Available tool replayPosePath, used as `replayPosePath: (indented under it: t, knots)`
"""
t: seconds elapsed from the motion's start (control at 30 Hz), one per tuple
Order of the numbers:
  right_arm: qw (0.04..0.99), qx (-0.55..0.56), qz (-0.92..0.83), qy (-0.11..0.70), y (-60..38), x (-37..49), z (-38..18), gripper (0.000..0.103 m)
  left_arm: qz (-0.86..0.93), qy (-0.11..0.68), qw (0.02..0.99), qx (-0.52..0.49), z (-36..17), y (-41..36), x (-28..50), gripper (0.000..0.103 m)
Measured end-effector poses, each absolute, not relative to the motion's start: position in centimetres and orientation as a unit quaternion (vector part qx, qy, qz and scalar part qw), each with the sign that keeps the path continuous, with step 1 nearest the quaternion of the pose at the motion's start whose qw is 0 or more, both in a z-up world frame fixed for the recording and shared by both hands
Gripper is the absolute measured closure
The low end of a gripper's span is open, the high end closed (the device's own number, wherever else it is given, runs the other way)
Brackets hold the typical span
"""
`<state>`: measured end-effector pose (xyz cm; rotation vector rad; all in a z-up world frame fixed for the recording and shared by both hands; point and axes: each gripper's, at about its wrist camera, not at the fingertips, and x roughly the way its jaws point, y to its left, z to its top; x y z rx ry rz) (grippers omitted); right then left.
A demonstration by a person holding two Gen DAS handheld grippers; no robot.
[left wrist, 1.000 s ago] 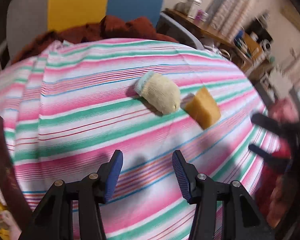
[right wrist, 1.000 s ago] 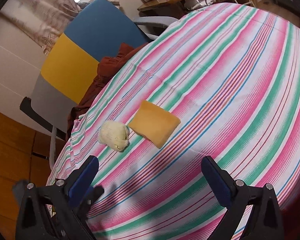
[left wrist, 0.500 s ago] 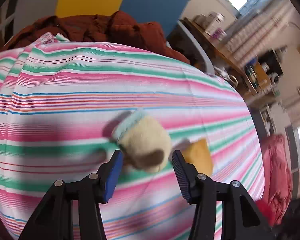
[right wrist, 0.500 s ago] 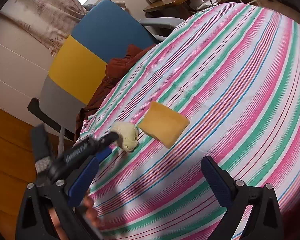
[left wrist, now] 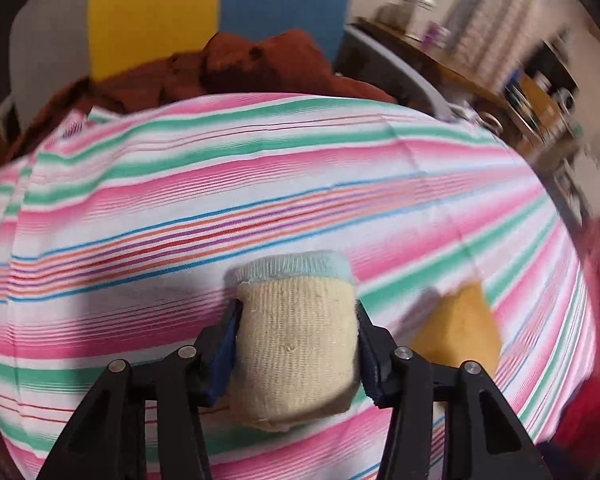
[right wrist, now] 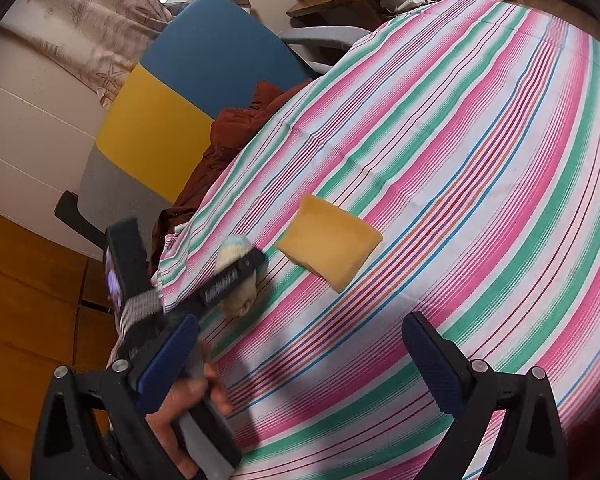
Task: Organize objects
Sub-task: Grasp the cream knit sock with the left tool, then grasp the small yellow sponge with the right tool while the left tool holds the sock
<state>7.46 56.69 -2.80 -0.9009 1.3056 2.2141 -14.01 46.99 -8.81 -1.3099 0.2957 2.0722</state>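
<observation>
Ribbed cream sock roll (left wrist: 296, 344), blue-cuffed, sits pinched in my left gripper (left wrist: 296, 350); right gripper (right wrist: 296, 360) gapes above the square yellow sponge (right wrist: 328, 242).

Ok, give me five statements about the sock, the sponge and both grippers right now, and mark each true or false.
1. The left gripper has its fingers pressed on both sides of the rolled sock. True.
2. The right gripper is clamped on the yellow sponge. False: its jaws stand wide apart above the striped tablecloth, and the sponge lies beyond them, untouched.
3. The sock has a light blue cuff. True.
4. The sponge sits on top of the sock. False: it lies beside the sock on the tablecloth.
5. A brown-red cloth is bunched on the chair at the table's edge. True.
</observation>
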Motion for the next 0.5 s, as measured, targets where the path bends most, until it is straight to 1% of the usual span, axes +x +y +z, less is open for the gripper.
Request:
replayPosePath:
  t: [0.17, 0.33, 0.5]
  knots:
    - [0.212, -0.332, 0.794, 0.462, 56.7, 7.4, -2.9, 0.0, 0.796, 0.132, 0.343, -0.482, -9.0, 44.6, -12.2, 0.052]
    - [0.215, -0.34, 0.795, 0.455, 56.6, 7.3, -3.0, 0.0, 0.796, 0.124, 0.347, -0.48, -8.8, 41.4, -10.4, 0.052]
    - [0.218, -0.353, 0.796, 0.44, 56.3, 7.1, -3.0, 0.0, 0.798, 0.141, 0.353, -0.468, -8.8, 37.7, -7.2, 0.052]
